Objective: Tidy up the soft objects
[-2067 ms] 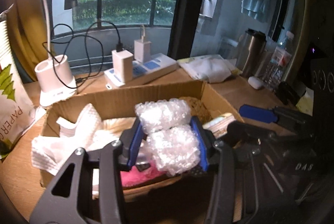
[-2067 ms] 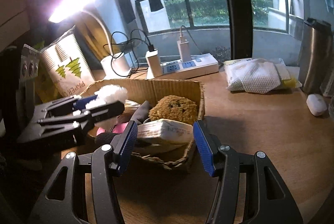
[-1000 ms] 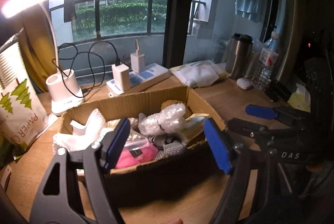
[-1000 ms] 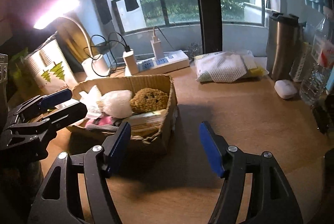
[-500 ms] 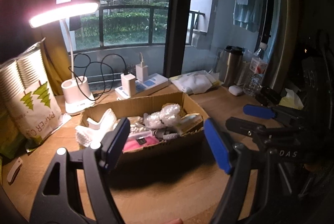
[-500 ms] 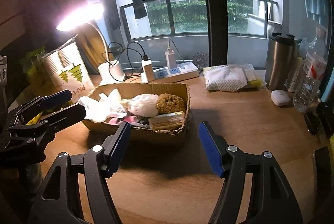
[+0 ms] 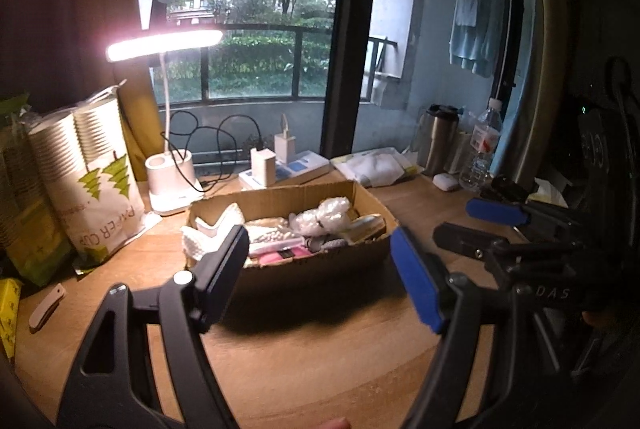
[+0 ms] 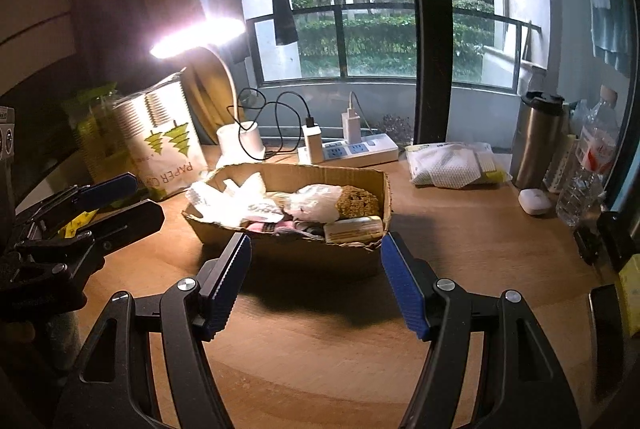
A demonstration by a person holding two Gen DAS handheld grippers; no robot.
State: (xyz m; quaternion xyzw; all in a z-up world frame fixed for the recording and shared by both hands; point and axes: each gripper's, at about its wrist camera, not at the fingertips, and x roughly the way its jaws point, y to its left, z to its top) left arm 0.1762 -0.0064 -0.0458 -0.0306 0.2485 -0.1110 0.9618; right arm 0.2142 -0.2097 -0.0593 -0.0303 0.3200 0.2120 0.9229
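Wooden desk [image 8: 460, 249], cardboard box [image 8: 304, 253], power strip [image 8: 360, 151], lamp base [image 7: 170, 185]

Dim room; desk lamp [image 7: 164, 45] glares, daylight through window [image 8: 376, 41]; fisheye bending, dark vignetted corners.

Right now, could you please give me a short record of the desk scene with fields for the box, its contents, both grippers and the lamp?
box: cardboard box on the wooden desk, open top
contents: bubble wrap, brown sponge, white foam netting, pink item
left gripper: jaws open, empty
right gripper: jaws open, empty
lamp: lit, behind the box
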